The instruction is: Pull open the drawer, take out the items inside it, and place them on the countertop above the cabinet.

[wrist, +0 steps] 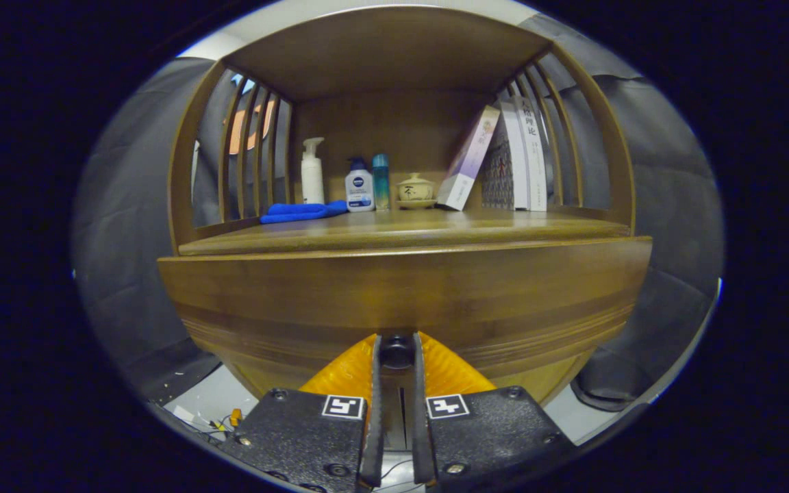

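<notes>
A wooden cabinet stands right in front of me, its drawer front (pixel 401 294) a wide band below the countertop (pixel 394 233). A dark round knob (pixel 396 351) sits at the drawer's lower middle. My gripper (pixel 396 352) has both fingers closed on the sides of that knob. The drawer front looks flush with the cabinet, and its inside is hidden.
At the back of the countertop stand a folded blue cloth (pixel 298 211), a white pump bottle (pixel 312 171), a small blue-and-white bottle (pixel 359 185), a slim teal bottle (pixel 381 181), a lidded tea bowl (pixel 415 190) and leaning books (pixel 504 161). Slatted wooden sides and a roof enclose it.
</notes>
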Demonstrator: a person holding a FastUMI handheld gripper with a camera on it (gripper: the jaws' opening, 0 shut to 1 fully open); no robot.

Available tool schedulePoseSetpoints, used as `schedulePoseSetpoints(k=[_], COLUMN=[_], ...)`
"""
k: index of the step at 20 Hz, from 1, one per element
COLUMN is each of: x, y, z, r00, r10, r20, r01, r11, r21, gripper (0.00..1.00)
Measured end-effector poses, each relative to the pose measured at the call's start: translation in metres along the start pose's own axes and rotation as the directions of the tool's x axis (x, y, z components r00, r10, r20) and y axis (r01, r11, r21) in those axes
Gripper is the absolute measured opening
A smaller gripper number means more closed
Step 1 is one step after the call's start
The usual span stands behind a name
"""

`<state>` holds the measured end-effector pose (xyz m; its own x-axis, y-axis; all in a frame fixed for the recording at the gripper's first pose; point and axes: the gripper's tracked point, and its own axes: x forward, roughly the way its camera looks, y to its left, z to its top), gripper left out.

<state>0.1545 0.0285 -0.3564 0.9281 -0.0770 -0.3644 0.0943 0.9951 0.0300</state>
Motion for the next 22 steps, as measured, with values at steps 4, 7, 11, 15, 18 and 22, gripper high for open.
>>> schedulePoseSetpoints(k=[4,7,11,15,18,22], x=[-0.017,-0.033,-0.045,-0.065,-0.074,-0.087], y=[-0.003,-0.001,-0.002,-0.002,-0.002,-0.002], z=[-0.006,-0.009,-0.014,-0.020,-0.023,-0.031], r00=[1.000,1.000,1.000,0.999,0.999,0.999], r10=[0.008,0.018,0.027,0.033,0.036,0.045], r20=[-0.003,-0.004,-0.011,-0.013,-0.019,-0.030], r01=[-0.008,-0.018,-0.028,-0.033,-0.036,-0.046], r11=[1.000,1.000,1.000,0.999,0.999,0.999], r21=[-0.018,0.001,-0.014,-0.015,-0.017,-0.015], gripper=[0.20,0.20,0.20,0.20,0.20,0.20])
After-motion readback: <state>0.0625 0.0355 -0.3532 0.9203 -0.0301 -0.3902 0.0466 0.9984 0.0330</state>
